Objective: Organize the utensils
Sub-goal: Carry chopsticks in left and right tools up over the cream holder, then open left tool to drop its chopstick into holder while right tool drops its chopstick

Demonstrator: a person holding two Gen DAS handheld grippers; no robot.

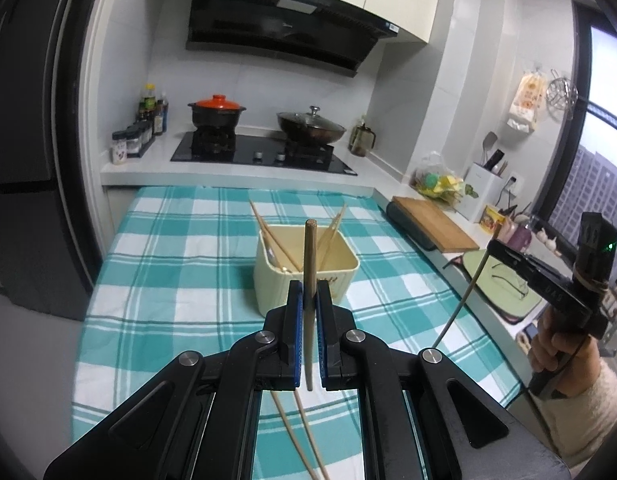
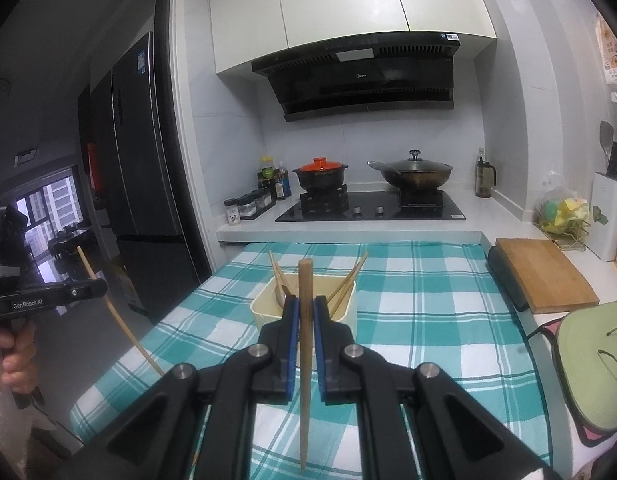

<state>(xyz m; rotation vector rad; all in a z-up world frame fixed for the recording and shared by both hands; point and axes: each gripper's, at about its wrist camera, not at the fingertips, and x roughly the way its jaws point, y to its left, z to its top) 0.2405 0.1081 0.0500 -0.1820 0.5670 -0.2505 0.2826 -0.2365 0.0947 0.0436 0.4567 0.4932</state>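
Here, two grippers, each clenched on a single chopstick. Left gripper (image 1: 309, 294), lower centre of the left wrist view: blue pads pressed against a darker wooden chopstick (image 1: 309, 264), held nearly upright, blunt end at mid-frame, thin end hanging down between the black linkages. Right gripper (image 2: 305, 308), lower centre of the right wrist view: jaws clamped on a paler chopstick (image 2: 305, 360), likewise close to vertical, tip reaching toward the bottom edge.

Behind each held stick, at frame centre, a cream rectangular bin (image 1: 340, 268) on the teal-and-white checked cloth (image 1: 180, 240), with several more chopsticks (image 1: 274, 240) leaning inside against its walls, ends fanned out above the rim. Two loose chopsticks (image 1: 286, 420) lying on the cloth at the bottom of the left wrist view, partly hidden by the gripper body.

Far right of the left wrist view: the other gripper seen side-on, gripped by a hand (image 1: 556, 340) in a pale fuzzy sleeve (image 1: 588, 408). Far left of the right wrist view: the left tool and its slanting stick.

Upper half of both views: black hob (image 1: 260, 152), orange-lidded pot (image 1: 216, 110), glass-lidded wok (image 1: 310, 126), range hood (image 1: 284, 32). At right, a wooden cutting board (image 1: 432, 224).
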